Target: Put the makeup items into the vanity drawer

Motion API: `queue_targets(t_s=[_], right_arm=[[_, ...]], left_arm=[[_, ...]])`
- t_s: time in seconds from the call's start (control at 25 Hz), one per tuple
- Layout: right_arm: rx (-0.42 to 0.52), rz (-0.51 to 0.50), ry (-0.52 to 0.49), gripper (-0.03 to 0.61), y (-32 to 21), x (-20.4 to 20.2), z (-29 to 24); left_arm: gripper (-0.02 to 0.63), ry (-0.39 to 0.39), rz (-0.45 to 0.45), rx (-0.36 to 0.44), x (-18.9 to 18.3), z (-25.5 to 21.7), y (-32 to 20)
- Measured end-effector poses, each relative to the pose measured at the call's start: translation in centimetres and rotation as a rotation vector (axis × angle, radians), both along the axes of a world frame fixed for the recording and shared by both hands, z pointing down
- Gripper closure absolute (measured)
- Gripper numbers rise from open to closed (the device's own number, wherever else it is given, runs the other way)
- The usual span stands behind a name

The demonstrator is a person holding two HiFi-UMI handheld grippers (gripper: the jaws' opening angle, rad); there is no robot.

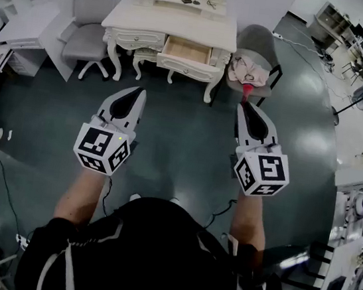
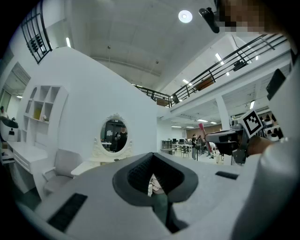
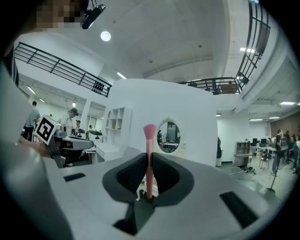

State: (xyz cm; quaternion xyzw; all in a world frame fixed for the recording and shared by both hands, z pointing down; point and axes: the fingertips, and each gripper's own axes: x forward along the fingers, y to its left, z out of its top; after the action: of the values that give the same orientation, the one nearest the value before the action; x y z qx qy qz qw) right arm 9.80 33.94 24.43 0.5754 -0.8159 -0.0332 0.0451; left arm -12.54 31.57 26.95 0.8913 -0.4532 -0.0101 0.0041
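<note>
Right gripper view: our right tongs (image 3: 149, 177) pinch the pink makeup brush (image 3: 149, 152) upright, bristles up, likely for carrying to the open drawer (image 1: 187, 50) of the vanity table (image 1: 172, 22), well ahead. Our left tongs (image 2: 155, 182) sit closed, empty.

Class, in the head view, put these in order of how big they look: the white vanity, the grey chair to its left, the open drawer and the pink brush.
1. white vanity
2. grey chair
3. open drawer
4. pink brush: nearer the camera, yet clearly the smallest; only part of it shows.
</note>
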Motion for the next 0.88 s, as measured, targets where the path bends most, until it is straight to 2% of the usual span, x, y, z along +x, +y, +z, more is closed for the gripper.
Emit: queue_targets(t_s=[0.2,0.52,0.68,0.88], right_arm=[[0.019,0.002,0.031,0.528,0.1,0.1,-0.6],[0.019,-0.026,-0.012,0.528,0.0,0.8,-0.6],[0.009,-0.041,-0.013,0.528,0.0,1.5,-0.3],[0.016,-0.048,-0.037,0.528,0.3,3.7,-0.5]], left_arm=[[0.609,-0.007,-0.007,0.010,0.1,-0.5,0.1],[0.609,-0.009,-0.010,0.009,1.0,-0.4,0.1],[0.609,0.031,0.012,-0.007,2.4,-0.7,0.4],[0.609,0.006,0.012,-0.003,4.8,-0.5,0.2]])
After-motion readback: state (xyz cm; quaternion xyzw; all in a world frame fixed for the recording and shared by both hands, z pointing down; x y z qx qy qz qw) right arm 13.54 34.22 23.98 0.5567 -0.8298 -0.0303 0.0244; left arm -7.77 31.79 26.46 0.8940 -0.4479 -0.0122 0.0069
